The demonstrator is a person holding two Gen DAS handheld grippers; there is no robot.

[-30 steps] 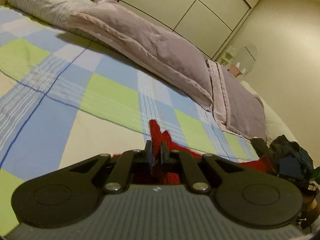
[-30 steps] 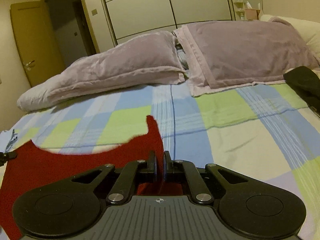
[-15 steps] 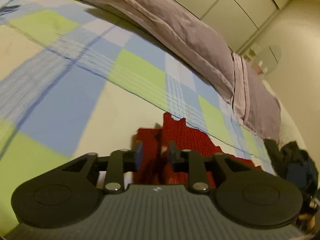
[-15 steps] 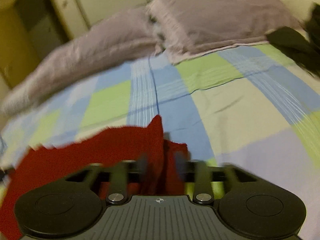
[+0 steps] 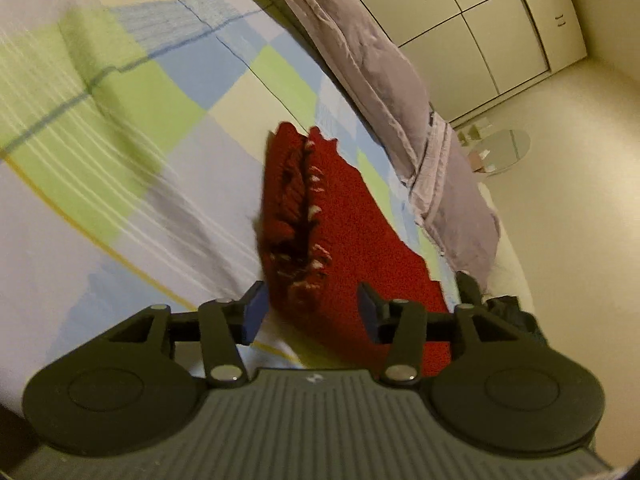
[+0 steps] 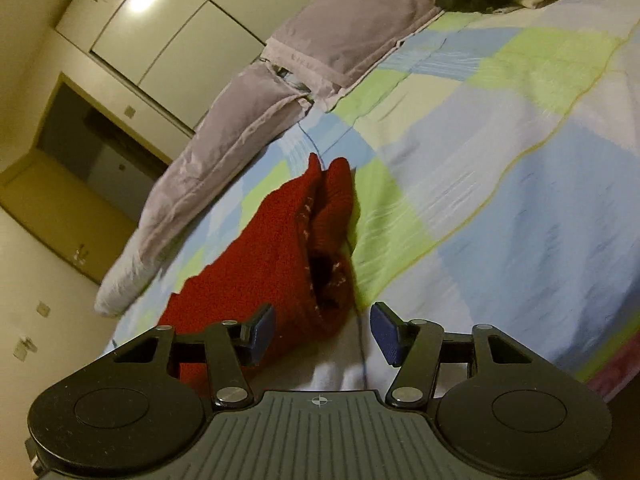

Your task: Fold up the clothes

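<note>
On a bed with a checked cover (image 5: 132,128), a red knitted garment (image 5: 360,240) lies between two grippers, both with jaws spread.

Seen from the left wrist, the left gripper (image 5: 312,312) hangs just above the garment's near edge, its blue-padded jaws wide apart and holding nothing. Seen from the right wrist, the right gripper (image 6: 324,334) is likewise spread and empty, with the garment's folded edge lying just ahead of it. Mauve pillows (image 6: 352,28) line the far side of the bed, and dark clothing (image 5: 508,312) sits beyond the garment.
</note>
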